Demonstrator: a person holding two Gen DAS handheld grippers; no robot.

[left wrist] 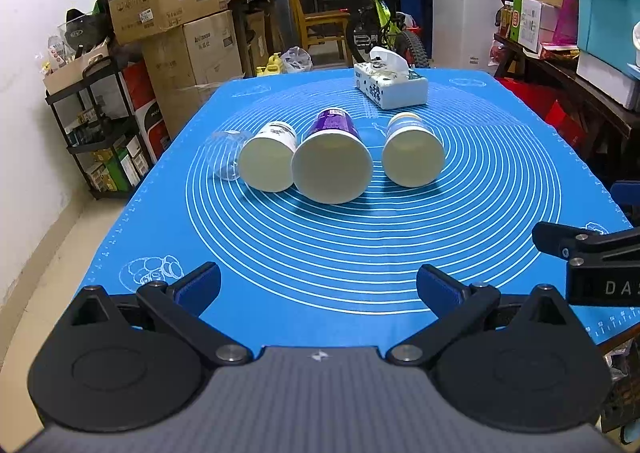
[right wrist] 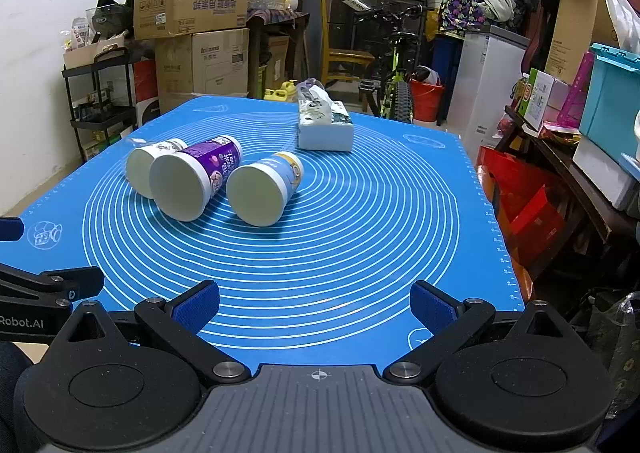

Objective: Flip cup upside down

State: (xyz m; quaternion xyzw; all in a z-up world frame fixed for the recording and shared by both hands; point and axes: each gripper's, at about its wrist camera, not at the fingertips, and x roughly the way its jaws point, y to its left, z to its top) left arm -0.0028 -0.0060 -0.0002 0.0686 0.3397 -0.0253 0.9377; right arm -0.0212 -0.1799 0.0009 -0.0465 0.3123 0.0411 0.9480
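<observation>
Left gripper (left wrist: pixel 318 287) and right gripper (right wrist: pixel 315 303), jaws wide apart.

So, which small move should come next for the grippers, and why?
Probably move the right gripper forward toward the yellow-and-blue cup. All three cups lie on their sides on the blue mat, mouths facing the cameras; this one lies apart from the others, and both grippers are open and empty, well short of them.

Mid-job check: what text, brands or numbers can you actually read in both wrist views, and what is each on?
"Robot.AI": on the black left gripper body, seen in the right wrist view.
"DA", cut off by the frame edge: on the black right gripper body, seen in the left wrist view.
Purple paper cup lying on its side: print too blurred to read.
Brown cardboard box: upside-down characters, not legible.
</observation>
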